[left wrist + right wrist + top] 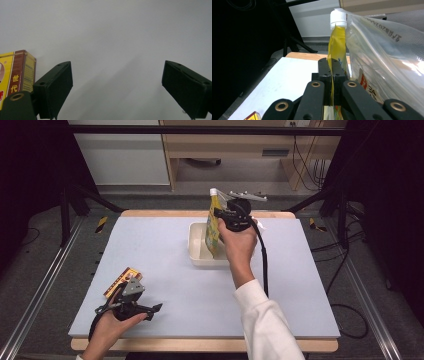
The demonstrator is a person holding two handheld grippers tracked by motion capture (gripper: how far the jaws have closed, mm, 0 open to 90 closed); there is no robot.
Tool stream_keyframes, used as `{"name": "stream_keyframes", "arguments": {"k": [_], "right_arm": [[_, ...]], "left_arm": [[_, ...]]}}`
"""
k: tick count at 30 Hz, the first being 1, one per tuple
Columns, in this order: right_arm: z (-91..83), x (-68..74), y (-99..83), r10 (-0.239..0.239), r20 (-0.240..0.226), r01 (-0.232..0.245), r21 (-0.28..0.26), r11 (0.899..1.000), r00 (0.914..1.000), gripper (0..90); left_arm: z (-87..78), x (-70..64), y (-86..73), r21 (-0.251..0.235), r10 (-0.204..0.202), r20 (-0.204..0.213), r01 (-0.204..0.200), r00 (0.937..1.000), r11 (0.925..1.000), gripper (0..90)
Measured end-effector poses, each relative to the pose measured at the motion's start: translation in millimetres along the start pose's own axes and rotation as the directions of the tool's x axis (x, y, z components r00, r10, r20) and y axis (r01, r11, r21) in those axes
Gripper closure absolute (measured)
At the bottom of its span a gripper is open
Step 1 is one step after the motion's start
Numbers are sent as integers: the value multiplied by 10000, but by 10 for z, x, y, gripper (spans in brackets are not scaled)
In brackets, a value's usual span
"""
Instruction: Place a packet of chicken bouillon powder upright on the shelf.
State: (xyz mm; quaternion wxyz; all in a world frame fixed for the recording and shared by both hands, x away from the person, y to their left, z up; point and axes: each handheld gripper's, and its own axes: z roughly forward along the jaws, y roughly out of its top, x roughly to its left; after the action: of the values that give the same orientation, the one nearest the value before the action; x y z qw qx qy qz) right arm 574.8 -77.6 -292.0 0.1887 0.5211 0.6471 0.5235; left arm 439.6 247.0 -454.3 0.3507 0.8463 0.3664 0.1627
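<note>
My right gripper (221, 215) is held up over the white tray (196, 251) at the back middle of the mat. It is shut on a yellow spouted pouch (214, 227), which hangs upright above the tray. In the right gripper view the jaws (332, 65) pinch the pouch (337, 42) below its white cap (338, 17). My left gripper (129, 301) rests low at the front left, open and holding nothing. A yellow and red box (121, 279) lies flat just beyond it. In the left gripper view that box (15, 72) sits left of the spread jaws (117, 72).
A clear printed plastic bag (384, 57) hangs close beside the pouch on its right. The grey mat (165, 270) covers the wooden table. Black frame posts stand at both sides, and a cable trails from the right gripper.
</note>
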Motion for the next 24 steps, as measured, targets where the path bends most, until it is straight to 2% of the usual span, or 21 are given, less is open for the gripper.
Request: {"name": "stream_keyframes", "arguments": {"k": [7, 16, 20, 21, 24], "right_arm": [[31, -1, 19, 91, -110, -91, 45, 9999, 9999, 900], [91, 21, 54, -9, -228, 13, 138, 9999, 9997, 900], [105, 21, 64, 80, -255, -76, 170, 9998, 9996, 900], [114, 27, 66, 222, -398, -215, 183, 9996, 9990, 900], [119, 53, 76, 142, -410, -134, 202, 9997, 9991, 900]], "left_arm": [[4, -1, 1, 14, 7, 11, -7, 10000, 10000, 95], [-1, 12, 0, 21, 7, 13, -7, 10000, 10000, 95], [-2, 9, 1, 22, 17, 13, -17, 10000, 10000, 95], [-3, 8, 1, 18, 20, 13, -20, 10000, 10000, 96], [2, 8, 0, 37, 25, 22, -25, 10000, 10000, 95]]}}
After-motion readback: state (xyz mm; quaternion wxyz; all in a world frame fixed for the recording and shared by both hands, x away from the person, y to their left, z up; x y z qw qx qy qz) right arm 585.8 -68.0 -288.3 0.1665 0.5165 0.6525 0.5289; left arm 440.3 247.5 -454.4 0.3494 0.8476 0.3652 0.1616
